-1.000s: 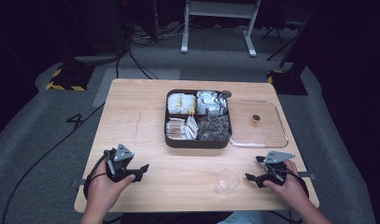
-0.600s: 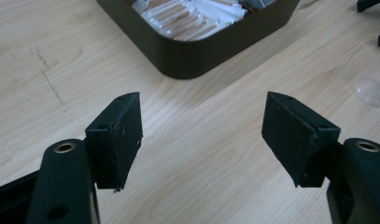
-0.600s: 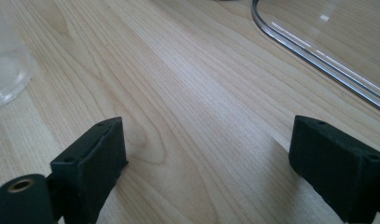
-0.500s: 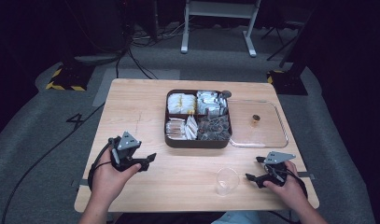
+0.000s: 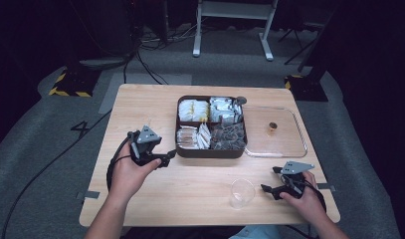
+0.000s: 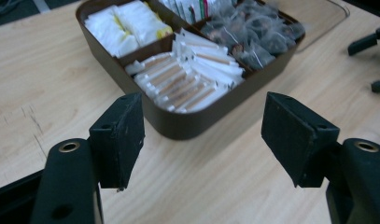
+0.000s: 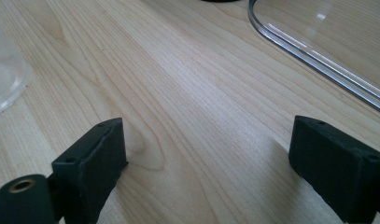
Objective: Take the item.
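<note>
One four-compartment brown tray [image 5: 210, 151], one clear lid [image 5: 284, 149] and one clear cup [image 5: 241, 193] sit on the surface [image 5: 145, 107]; left gripper [image 5: 167, 158] and right gripper [image 5: 268, 179] both gape, holding nothing.

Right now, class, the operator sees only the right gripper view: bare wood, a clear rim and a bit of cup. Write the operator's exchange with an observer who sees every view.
Operator: What does that clear rim belong to?
Observer: A flat clear lid with a small brown knob, lying beside a brown four-compartment tray.
Operator: Where is the left gripper?
Observer: The left gripper is at the tray's near left corner, jaws open, facing the stick packets.
Operator: Is the cup upright?
Observer: Yes, the cup stands upright, just left of the right gripper.
</note>
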### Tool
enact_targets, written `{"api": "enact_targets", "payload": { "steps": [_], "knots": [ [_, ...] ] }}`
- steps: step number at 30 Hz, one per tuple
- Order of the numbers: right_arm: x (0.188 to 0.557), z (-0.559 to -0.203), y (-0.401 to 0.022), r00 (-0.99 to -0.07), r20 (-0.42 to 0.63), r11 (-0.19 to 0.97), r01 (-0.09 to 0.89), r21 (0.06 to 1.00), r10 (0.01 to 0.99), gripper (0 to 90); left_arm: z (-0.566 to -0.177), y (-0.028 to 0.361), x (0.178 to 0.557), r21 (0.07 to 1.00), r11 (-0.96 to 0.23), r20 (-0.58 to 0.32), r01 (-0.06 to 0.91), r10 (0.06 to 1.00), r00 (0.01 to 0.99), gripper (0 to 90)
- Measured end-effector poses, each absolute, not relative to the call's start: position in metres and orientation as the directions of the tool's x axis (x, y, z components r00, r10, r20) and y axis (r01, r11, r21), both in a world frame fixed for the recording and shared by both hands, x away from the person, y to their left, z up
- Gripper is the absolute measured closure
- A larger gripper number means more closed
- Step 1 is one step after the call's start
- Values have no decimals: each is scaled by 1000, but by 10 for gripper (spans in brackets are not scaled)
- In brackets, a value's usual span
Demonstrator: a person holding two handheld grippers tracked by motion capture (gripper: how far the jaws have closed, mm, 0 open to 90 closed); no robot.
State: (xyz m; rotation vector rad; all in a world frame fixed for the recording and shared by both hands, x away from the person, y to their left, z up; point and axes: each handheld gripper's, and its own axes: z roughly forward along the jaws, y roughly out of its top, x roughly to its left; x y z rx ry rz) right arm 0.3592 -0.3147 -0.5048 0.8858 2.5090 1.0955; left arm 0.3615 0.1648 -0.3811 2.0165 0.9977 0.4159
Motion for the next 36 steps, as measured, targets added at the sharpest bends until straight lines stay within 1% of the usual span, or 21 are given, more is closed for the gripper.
{"api": "enact_targets", "payload": {
  "steps": [9, 13, 14, 19, 25, 31, 34, 36],
  "knots": [
    [360, -505, -314, -780, 0, 531, 427, 732, 626, 113, -374, 146, 393, 802, -349, -77, 484, 743, 664, 308],
    [361, -505, -314, -780, -2, 533, 425, 731, 626, 113, -370, 137, 405, 810, -345, -69, 474, 746, 662, 308],
    [361, -505, -314, -780, -3, 533, 424, 732, 625, 113, -370, 134, 409, 813, -354, -50, 463, 749, 660, 308],
    [361, -505, -313, -780, -3, 533, 424, 732, 626, 113, -369, 123, 424, 813, -356, -43, 461, 752, 658, 310],
    [361, -505, -313, -780, -3, 533, 424, 732, 625, 113, -367, 110, 443, 813, -380, -39, 441, 720, 693, 311],
    [361, -505, -313, -780, -3, 533, 424, 732, 626, 113, -365, 103, 465, 813, -376, -66, 444, 699, 712, 311],
    [361, -505, -313, -780, -4, 533, 424, 732, 626, 113, -365, 100, 476, 811, -370, -66, 454, 713, 698, 310],
    [361, -505, -313, -780, -3, 533, 425, 732, 626, 112, -368, 98, 488, 804, -378, -40, 459, 735, 676, 310]
  ]
}}
